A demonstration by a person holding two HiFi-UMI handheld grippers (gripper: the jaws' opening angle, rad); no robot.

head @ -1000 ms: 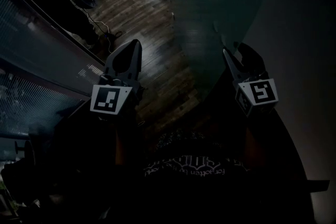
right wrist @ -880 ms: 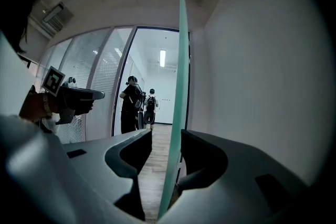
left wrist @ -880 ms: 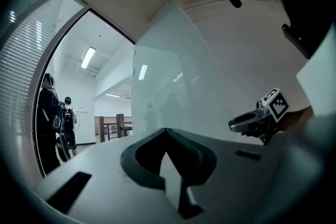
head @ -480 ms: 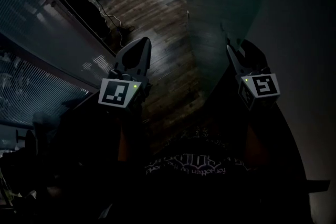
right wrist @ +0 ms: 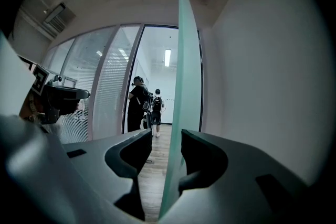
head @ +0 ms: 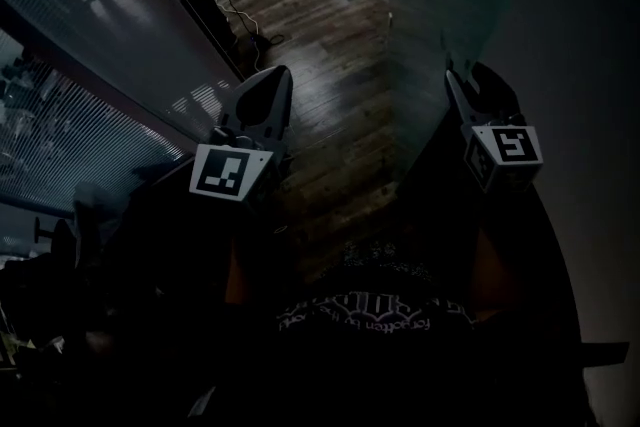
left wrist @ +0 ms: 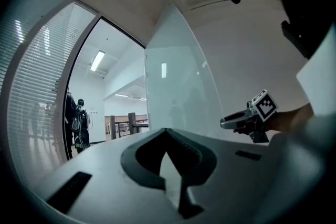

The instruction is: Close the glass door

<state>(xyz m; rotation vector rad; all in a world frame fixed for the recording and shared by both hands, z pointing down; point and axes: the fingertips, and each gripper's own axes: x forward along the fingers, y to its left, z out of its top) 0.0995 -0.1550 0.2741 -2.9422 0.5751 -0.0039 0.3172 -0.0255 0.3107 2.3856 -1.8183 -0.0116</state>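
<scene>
Lettering on the person's dark shirt (head: 370, 310) is too dim to read. The only other markings are black-and-white square codes on the tool cubes. Left tool (left wrist: 167, 136) — clenched, nothing in it. Right tool (right wrist: 167, 136) — released, jaws apart and straddling the edge of the glass door (right wrist: 186, 60), which stands open near a white wall (right wrist: 252, 86). Only the left gripper view shows the door's broad frosted face. Only the right gripper view shows two people (right wrist: 143, 105) standing beyond on the wood floor (right wrist: 157, 165).
</scene>
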